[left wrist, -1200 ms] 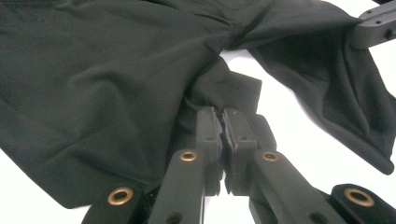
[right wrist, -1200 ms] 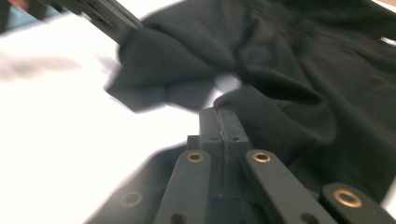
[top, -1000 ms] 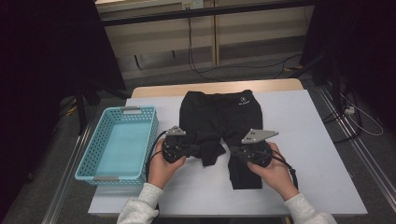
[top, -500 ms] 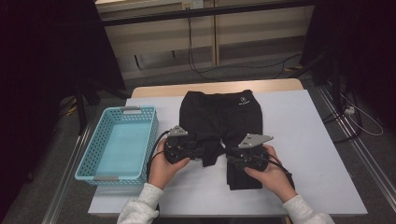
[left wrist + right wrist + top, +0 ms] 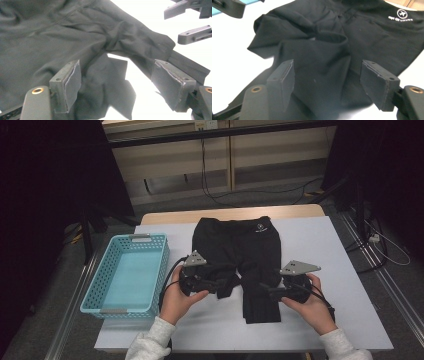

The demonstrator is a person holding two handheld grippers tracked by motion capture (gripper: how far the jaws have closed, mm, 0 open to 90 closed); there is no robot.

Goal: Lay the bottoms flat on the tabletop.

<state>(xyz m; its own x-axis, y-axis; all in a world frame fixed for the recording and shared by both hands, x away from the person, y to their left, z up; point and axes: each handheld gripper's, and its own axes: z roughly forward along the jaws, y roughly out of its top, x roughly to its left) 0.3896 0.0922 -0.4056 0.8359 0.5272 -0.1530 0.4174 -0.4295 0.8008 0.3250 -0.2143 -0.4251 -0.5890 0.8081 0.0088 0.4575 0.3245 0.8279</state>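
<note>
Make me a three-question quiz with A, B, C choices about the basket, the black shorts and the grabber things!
1. Where is the basket?
A. Left of the shorts
B. On top of the shorts
C. Right of the shorts

2. What colour is the basket?
A. Red
B. Light blue
C. Yellow

3. How do the jaws of the left gripper stand?
A. Clamped on the basket rim
C. Shut tight on nothing
B. Open, not pressing the cloth

Answers:
1 A, in the high view the basket sits on the table to the left of the shorts.
2 B, its walls and floor are light blue.
3 B, the left gripper view shows both pads wide apart above the cloth; the jaws have just been opening, as have those of the right gripper.
</note>
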